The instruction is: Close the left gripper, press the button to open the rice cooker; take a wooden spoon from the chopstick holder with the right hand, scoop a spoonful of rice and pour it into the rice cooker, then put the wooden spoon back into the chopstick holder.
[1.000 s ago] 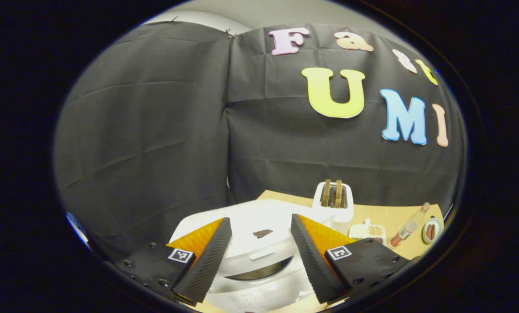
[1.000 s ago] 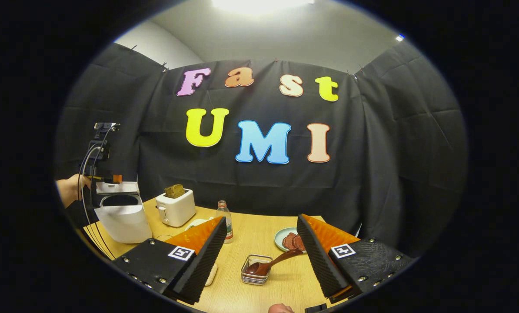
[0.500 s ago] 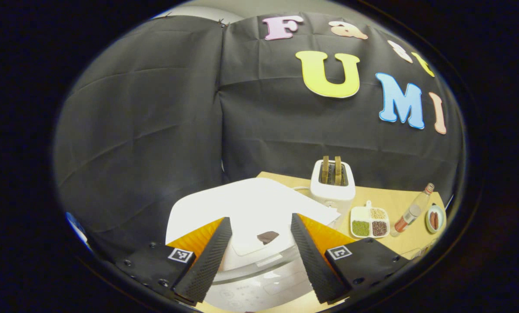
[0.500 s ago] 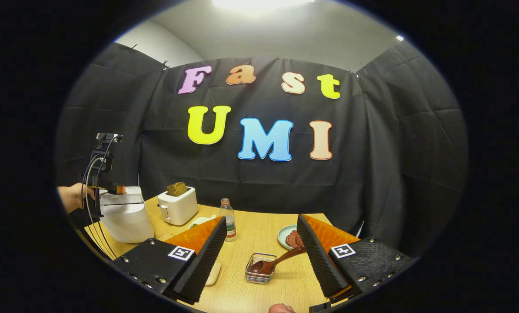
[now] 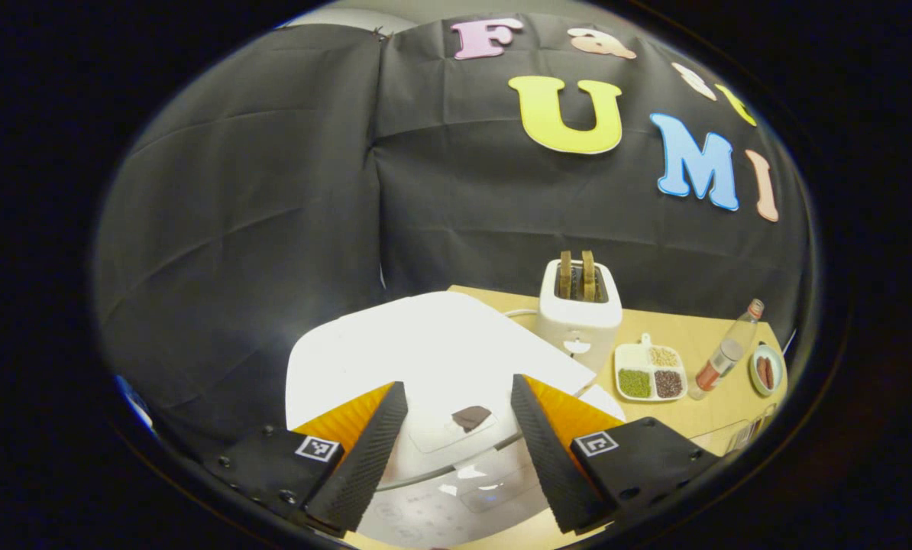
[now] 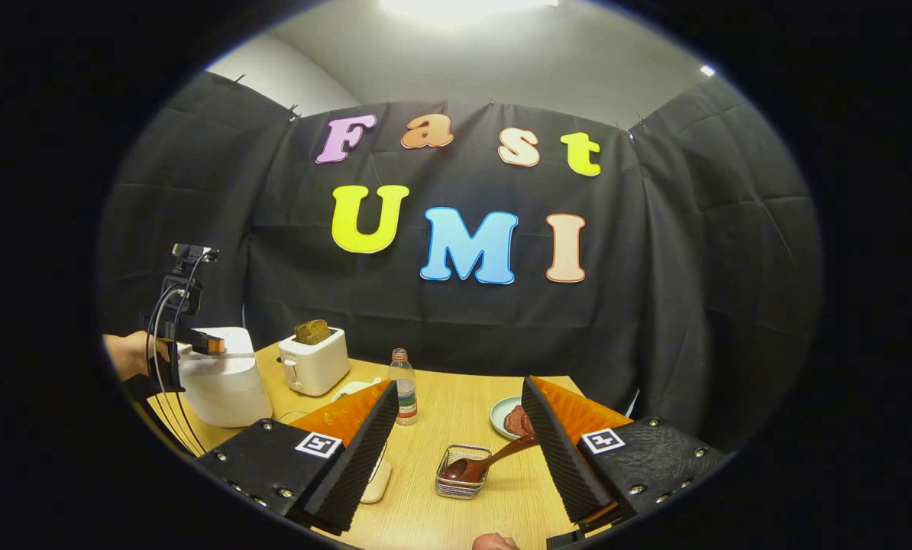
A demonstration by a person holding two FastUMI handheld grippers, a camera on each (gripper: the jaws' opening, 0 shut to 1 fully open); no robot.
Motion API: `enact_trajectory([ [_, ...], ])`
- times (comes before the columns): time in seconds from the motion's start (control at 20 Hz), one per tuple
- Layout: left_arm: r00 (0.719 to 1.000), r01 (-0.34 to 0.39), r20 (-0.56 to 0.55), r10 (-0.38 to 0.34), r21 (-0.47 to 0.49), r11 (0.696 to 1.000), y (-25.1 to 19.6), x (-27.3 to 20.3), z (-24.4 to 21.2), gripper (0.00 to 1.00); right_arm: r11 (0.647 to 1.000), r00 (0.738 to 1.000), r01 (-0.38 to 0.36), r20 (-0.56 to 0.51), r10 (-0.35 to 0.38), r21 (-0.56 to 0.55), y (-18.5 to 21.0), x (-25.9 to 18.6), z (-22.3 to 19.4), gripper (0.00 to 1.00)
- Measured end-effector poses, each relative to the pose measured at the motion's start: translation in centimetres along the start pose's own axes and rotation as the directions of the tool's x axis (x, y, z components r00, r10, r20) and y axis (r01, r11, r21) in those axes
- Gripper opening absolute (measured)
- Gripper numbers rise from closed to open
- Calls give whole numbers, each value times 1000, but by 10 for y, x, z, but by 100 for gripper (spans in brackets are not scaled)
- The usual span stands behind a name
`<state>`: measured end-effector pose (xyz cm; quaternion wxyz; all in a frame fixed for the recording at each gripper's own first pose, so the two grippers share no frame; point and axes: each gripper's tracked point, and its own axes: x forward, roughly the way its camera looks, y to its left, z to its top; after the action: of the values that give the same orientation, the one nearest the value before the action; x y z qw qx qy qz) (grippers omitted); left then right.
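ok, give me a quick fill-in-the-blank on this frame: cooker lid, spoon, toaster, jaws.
1. The rice cooker lid is ____.
2. The wooden spoon lies with its bowl in the wire ____.
3. The toaster holds ____ slices of bread.
4. The left gripper jaws stand ____ over the cooker.

Missing words: closed; chopstick holder; two; open
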<state>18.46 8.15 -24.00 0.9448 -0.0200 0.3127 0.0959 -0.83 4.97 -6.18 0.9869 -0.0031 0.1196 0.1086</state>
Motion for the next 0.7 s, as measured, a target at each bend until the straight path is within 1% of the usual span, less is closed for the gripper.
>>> enact_trajectory([
  [0.1,1000,7,-19,-7,-3,1000,-1,4,-4,96,1000,1000,0,-1,0,6,1,2,0,98],
  [0.15,998,5,-62,-5,6,1000,-1,5,-16,95,1000,1000,1,-2,-1,10,2,2,-1,99],
  [0.2,1000,5,-26,-4,27,1000,-2,7,-10,96,1000,1000,0,-3,0,13,4,3,-2,99],
  [0.25,998,5,-65,-3,29,1000,-4,10,-14,96,1000,1000,-1,-3,1,13,5,3,-2,99],
  [0.3,999,10,-51,-8,24,1000,-6,11,-9,97,1000,1000,0,0,0,12,6,3,-1,99],
  [0.35,998,13,-65,-13,-2,1000,-5,8,-11,98,1000,1000,-1,1,1,13,7,3,-2,99],
  [0.4,999,17,-48,-17,-2,1000,-5,6,-6,100,1000,1000,-5,0,5,17,10,3,-2,99],
  [0.5,999,37,-9,-37,37,999,-5,6,-4,95,1000,1000,-17,6,16,24,15,4,2,99],
  [0.55,999,45,6,-46,51,998,-6,3,-3,98,1000,1000,-21,15,21,23,16,4,7,99],
  [0.6,999,39,17,-40,60,997,-4,0,-1,100,1000,999,-21,25,20,17,16,4,12,99],
  [0.7,994,63,83,-68,51,997,-6,-17,15,98,1000,999,-21,44,20,12,16,3,21,99],
])
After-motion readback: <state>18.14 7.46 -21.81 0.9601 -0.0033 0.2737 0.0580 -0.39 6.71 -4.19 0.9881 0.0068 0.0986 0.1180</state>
